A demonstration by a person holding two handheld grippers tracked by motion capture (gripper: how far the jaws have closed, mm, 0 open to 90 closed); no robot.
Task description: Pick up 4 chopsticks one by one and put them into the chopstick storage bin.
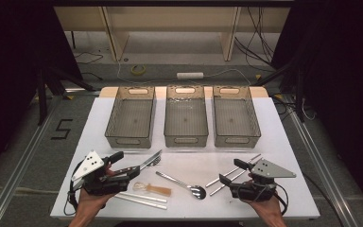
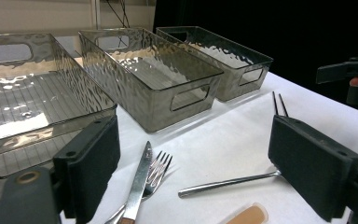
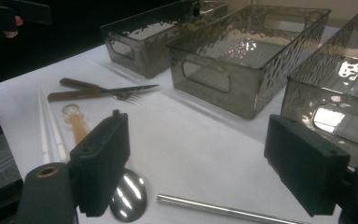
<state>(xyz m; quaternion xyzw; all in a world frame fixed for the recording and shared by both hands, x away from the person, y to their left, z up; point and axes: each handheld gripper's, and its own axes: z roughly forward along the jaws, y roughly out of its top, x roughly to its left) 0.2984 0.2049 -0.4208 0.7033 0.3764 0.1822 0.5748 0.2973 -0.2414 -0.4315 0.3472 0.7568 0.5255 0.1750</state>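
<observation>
Cutlery lies loose on the white table (image 1: 283, 142) in front of three smoky clear bins. My left gripper (image 1: 123, 166) (image 2: 200, 168) hovers open at the front left, its jaws wide over a wooden-handled knife (image 1: 144, 164) (image 2: 137, 184) and a fork (image 1: 155, 162) (image 2: 157, 168). At the front right my right gripper (image 1: 233, 172) (image 3: 203, 163) is open too, above a pair of metal chopsticks (image 1: 246, 165) (image 3: 223, 210). Between the two lies a metal spoon (image 1: 182, 183) (image 3: 128, 193). Neither gripper has anything between its pads.
The left bin (image 1: 127, 141), middle bin (image 1: 185, 140) and right bin (image 1: 236, 140) stand side by side at the back, all with nothing inside. A plastic spoon with a tan handle (image 1: 153, 189) and white chopsticks (image 1: 142, 198) lie near the front edge.
</observation>
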